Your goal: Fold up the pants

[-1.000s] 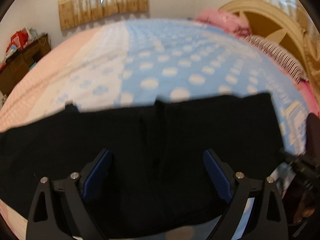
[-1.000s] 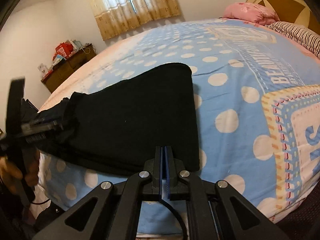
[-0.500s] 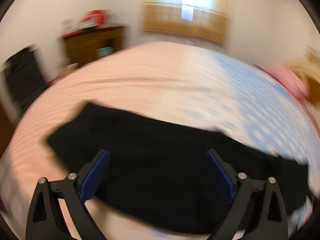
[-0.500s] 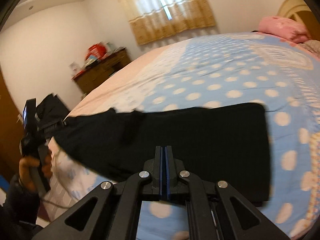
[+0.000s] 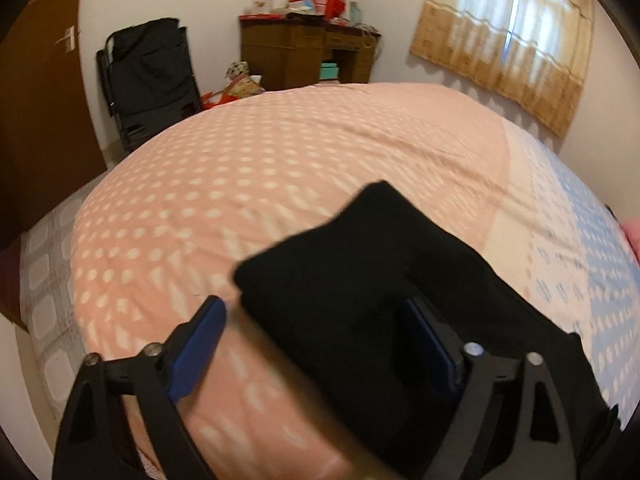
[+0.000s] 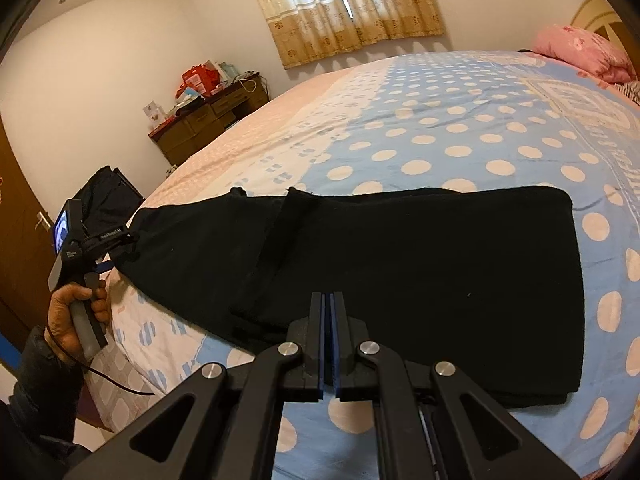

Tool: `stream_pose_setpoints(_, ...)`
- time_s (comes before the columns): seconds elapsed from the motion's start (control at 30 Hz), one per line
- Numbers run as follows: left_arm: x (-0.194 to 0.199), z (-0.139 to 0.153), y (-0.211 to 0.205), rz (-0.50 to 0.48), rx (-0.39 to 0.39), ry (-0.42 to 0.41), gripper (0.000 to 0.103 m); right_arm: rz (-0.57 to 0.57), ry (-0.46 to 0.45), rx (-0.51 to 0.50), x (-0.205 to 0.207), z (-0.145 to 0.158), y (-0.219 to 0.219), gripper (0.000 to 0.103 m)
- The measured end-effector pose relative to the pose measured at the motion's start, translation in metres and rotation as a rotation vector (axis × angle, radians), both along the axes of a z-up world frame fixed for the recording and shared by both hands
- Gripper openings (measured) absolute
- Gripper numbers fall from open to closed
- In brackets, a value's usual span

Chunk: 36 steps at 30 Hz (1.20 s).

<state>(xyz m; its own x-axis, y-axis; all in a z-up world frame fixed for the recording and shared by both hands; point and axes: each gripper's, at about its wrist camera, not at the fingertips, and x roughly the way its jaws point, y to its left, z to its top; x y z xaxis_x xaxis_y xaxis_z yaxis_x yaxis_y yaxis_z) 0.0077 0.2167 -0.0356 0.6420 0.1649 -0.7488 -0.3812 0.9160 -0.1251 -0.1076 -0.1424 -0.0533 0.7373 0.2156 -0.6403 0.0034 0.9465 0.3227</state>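
Observation:
Black pants [image 6: 400, 264] lie flat in a long band across the near edge of the bed, folded lengthwise. In the left wrist view the end of the pants [image 5: 360, 264] lies on the pink part of the bedspread. My left gripper [image 5: 312, 340] is open, its jaws straddling that end; the right blue pad [image 5: 430, 344] is over the cloth. It also shows in the right wrist view [image 6: 106, 266], at the pants' left end. My right gripper [image 6: 329, 300] is shut and empty, just above the pants' near edge at the middle.
The bed [image 6: 460, 128] has a blue dotted spread that turns pink [image 5: 280, 160] toward the foot. A wooden desk [image 5: 308, 56] with clutter and a black folded chair [image 5: 148, 76] stand by the wall. A pink pillow [image 6: 580, 48] lies at the headboard.
My left gripper has swung left along the pants to their far end, staying open. My right gripper has stayed shut and drawn back over the pants' near edge.

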Motion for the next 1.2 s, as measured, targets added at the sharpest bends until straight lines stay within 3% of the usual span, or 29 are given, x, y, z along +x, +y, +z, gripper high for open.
stream_pose_setpoints(0.17,0.008,0.001,-0.004,0.005,0.025,-0.002,0.069,-0.006,0.009,0.012,0.001,-0.003,-0.001,0.003)
stream_pose_setpoints(0.23,0.012,-0.001,-0.005,-0.024,0.018,-0.010,0.053,-0.008,0.014,0.021,0.002,-0.005,-0.002,0.003)
stream_pose_setpoints(0.3,0.015,-0.001,-0.011,-0.065,0.004,-0.021,0.029,-0.013,0.019,0.033,0.002,-0.006,-0.003,0.003)
stream_pose_setpoints(0.33,0.015,-0.001,-0.014,-0.073,0.016,-0.022,0.026,-0.017,0.022,0.043,0.002,-0.007,-0.004,0.003)
stream_pose_setpoints(0.4,0.018,-0.002,-0.018,-0.074,0.039,-0.021,0.025,-0.025,0.021,0.057,0.000,-0.007,-0.007,0.003)
stream_pose_setpoints(0.53,0.016,0.002,-0.015,-0.066,-0.007,-0.031,0.021,-0.052,0.002,0.061,-0.005,-0.003,-0.012,0.003)
stream_pose_setpoints(0.63,0.004,0.015,-0.009,-0.083,-0.069,-0.108,0.021,-0.069,-0.004,0.066,-0.008,-0.001,-0.017,0.003)
stream_pose_setpoints(0.73,-0.005,0.032,-0.019,-0.139,-0.056,-0.178,0.021,-0.087,-0.010,0.070,-0.009,-0.001,-0.021,0.003)
stream_pose_setpoints(1.0,-0.037,0.082,-0.106,-0.429,0.079,-0.366,0.020,-0.167,0.002,0.110,-0.014,-0.005,-0.044,0.003)
stream_pose_setpoints(1.2,-0.073,0.085,-0.192,-0.751,0.078,-0.419,0.020,-0.231,-0.021,0.140,-0.024,0.000,-0.068,0.003)
